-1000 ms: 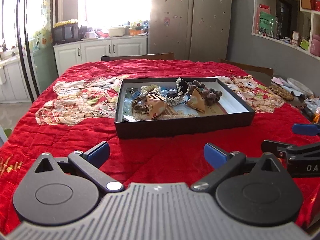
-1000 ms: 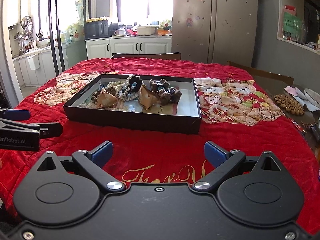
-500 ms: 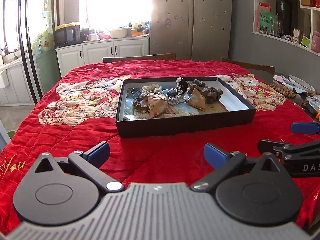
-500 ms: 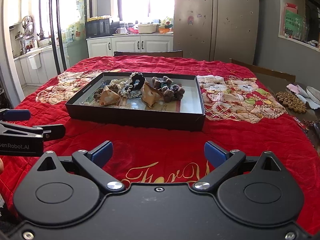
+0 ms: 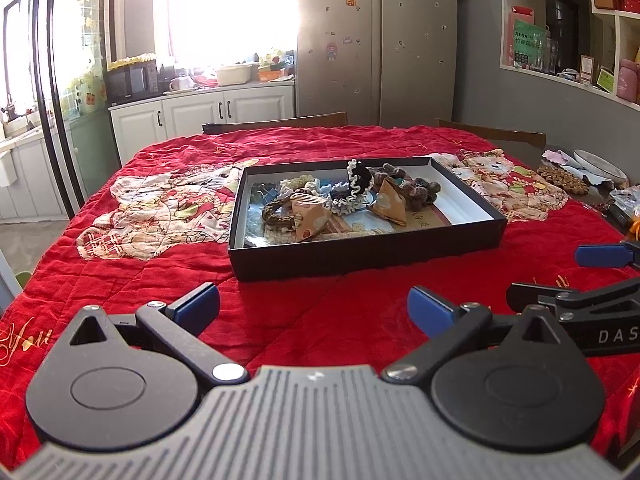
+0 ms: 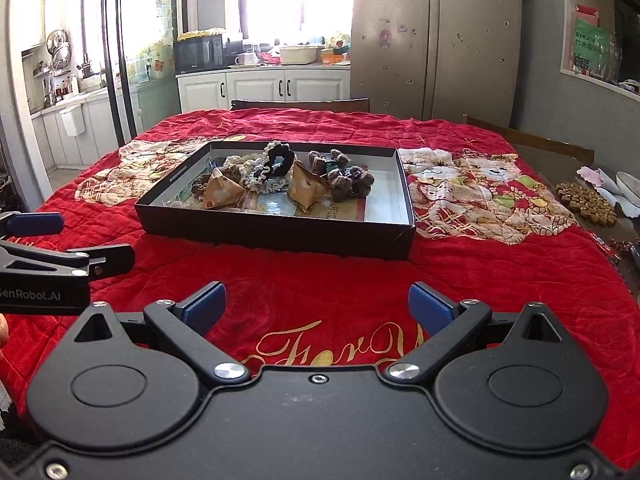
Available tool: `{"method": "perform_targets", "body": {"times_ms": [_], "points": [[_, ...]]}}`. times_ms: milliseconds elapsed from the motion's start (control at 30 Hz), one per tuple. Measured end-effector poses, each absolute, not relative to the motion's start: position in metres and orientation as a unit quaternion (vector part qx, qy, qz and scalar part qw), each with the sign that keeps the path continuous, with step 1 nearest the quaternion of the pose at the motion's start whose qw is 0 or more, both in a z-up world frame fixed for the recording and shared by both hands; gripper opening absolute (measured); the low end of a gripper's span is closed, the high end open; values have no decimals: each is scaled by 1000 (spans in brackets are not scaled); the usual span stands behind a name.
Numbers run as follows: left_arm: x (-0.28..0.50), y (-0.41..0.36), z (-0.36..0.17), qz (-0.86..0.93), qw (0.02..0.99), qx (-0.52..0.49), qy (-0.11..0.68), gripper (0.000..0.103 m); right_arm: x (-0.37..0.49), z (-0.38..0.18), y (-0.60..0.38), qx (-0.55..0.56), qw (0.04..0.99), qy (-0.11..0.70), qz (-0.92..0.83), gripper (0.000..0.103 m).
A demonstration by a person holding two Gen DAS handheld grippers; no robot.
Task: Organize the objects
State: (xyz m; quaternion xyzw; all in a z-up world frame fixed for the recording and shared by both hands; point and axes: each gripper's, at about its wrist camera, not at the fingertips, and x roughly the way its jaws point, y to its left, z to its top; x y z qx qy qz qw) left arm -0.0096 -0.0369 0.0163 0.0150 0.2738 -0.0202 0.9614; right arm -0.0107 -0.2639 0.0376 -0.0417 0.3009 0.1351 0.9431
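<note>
Red quilted tablecloth [image 6: 320, 280], 1 black tray [image 6: 276, 236] holding 2 tan pouches [image 6: 222, 192], both grippers [image 5: 314, 304] [image 6: 316, 304] spread wide, empty

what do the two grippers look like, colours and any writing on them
Both are black with two linkage arms, silver pivot screws and blue pads. The left gripper has a ribbed grey body and white "enRobot.AI" lettering; the right gripper has a smooth black body and white "DAS" lettering.
</note>
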Motion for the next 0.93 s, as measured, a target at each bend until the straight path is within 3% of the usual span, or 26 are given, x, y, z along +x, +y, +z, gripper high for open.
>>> {"method": "perform_targets", "body": {"times_ms": [933], "points": [[-11, -38, 14, -45, 962, 13, 270, 103, -8, 31, -263, -39, 938, 315, 141, 99]]}}
